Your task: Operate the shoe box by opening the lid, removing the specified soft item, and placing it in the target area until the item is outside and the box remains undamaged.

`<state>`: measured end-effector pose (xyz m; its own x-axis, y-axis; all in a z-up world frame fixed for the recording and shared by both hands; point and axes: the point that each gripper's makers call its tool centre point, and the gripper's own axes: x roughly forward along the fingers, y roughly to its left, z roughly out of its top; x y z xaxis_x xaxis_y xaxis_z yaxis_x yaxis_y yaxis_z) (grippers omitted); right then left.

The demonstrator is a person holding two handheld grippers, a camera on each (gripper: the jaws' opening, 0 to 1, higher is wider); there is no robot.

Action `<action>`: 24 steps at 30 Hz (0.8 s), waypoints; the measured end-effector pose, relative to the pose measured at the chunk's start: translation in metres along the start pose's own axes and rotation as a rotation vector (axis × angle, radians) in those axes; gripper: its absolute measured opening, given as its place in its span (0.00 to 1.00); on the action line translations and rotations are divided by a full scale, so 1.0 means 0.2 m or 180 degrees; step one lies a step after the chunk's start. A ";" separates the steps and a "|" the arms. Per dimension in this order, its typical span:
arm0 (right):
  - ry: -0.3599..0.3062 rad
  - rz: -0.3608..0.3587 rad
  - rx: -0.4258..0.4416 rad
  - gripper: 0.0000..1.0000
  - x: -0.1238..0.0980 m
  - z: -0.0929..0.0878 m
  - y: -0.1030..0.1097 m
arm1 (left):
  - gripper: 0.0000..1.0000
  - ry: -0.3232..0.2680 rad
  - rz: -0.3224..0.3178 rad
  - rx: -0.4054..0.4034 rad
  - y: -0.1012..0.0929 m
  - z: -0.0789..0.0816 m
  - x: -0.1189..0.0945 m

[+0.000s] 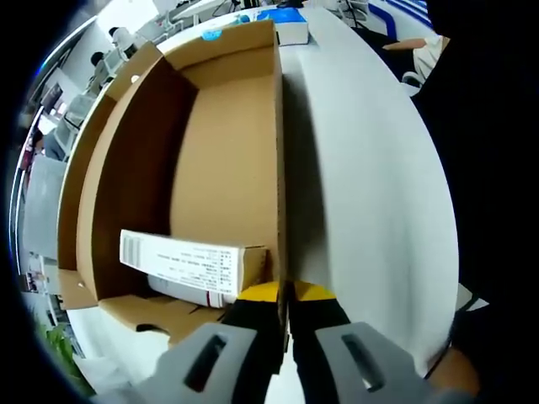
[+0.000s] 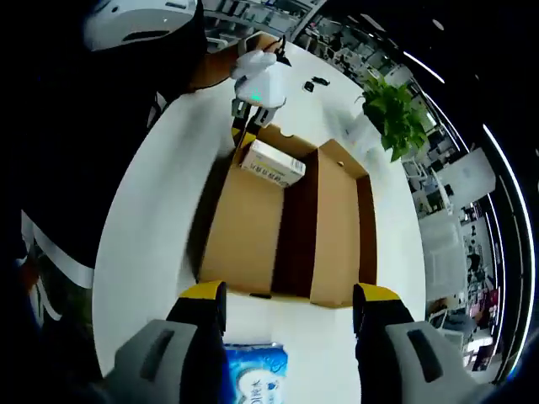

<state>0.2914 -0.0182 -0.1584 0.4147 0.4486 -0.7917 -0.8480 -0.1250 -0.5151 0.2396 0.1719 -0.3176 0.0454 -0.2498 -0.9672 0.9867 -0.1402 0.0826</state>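
Note:
The brown cardboard shoe box (image 1: pixel 227 160) lies open on a white table, its lid (image 2: pixel 337 227) folded out to the side. My left gripper (image 1: pixel 286 293) is shut on the box's near side wall (image 1: pixel 281 168), one yellow-tipped jaw on each face. Inside the box, at my end, lies a white printed carton (image 1: pixel 194 261) on top of a white and red item (image 1: pixel 189 290). My right gripper (image 2: pixel 288 295) stands open above the table past the box's other end. A soft blue packet (image 2: pixel 253 370) lies low between its jaws, nearer the left one. The left gripper (image 2: pixel 242 133) shows at the far end of the box (image 2: pixel 244 227).
The white table (image 2: pixel 160 210) has bare room on both long sides of the box. A potted green plant (image 2: pixel 396 118) stands beyond the lid side. A person in dark clothes is close along the table edge (image 2: pixel 76 168). Desks and seated people fill the background.

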 end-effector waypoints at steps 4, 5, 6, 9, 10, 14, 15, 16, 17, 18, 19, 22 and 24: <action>-0.0122 0.0153 -0.0213 0.62 0.16 0.14 -0.08 | 0.02 -0.0015 -0.0019 -0.0006 0.00 0.00 0.00; -0.0131 0.0219 -0.0285 0.62 0.20 0.17 -0.09 | 0.02 -0.0012 -0.0017 -0.0008 0.00 0.00 0.00; -0.0142 0.0279 -0.0357 0.62 0.24 0.20 -0.10 | 0.02 -0.0011 -0.0015 -0.0010 0.00 0.00 0.00; -0.0163 0.0416 -0.0491 0.62 0.34 0.28 -0.12 | 0.02 -0.0017 -0.0016 -0.0006 0.00 0.00 0.00; -0.0136 0.0449 -0.0538 0.63 0.36 0.29 -0.13 | 0.02 -0.0020 -0.0019 -0.0006 0.00 0.00 0.00; 0.0004 0.0621 -0.0737 0.62 0.46 0.30 -0.12 | 0.02 -0.0035 -0.0023 -0.0008 0.00 0.00 0.00; 0.0025 0.0651 -0.0772 0.62 0.48 0.30 -0.12 | 0.02 -0.0036 -0.0024 -0.0006 0.00 0.00 0.00; 0.0047 0.0688 -0.0803 0.62 0.50 0.30 -0.11 | 0.02 -0.0033 -0.0027 -0.0010 0.00 0.00 0.00; 0.0052 0.0714 -0.0831 0.62 0.52 0.31 -0.11 | 0.02 -0.0033 -0.0025 -0.0008 0.00 0.00 0.00; 0.0046 0.0745 -0.0864 0.62 0.54 0.31 -0.10 | 0.02 -0.0033 -0.0024 -0.0006 0.00 0.00 0.00; 0.0035 0.0771 -0.0874 0.62 0.56 0.33 -0.09 | 0.02 -0.0034 -0.0026 -0.0009 0.00 0.00 0.00; 0.0012 0.0835 -0.0946 0.62 0.61 0.36 -0.08 | 0.02 -0.0019 -0.0021 -0.0006 0.00 0.00 0.00; -0.0026 0.0892 -0.0990 0.61 0.65 0.38 -0.08 | 0.02 -0.0012 -0.0020 -0.0010 0.00 0.00 0.00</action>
<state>0.3331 0.1106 -0.2290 0.1785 0.3661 -0.9133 -0.7871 -0.5038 -0.3558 0.2390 0.1721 -0.3175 0.0385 -0.2527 -0.9668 0.9874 -0.1389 0.0757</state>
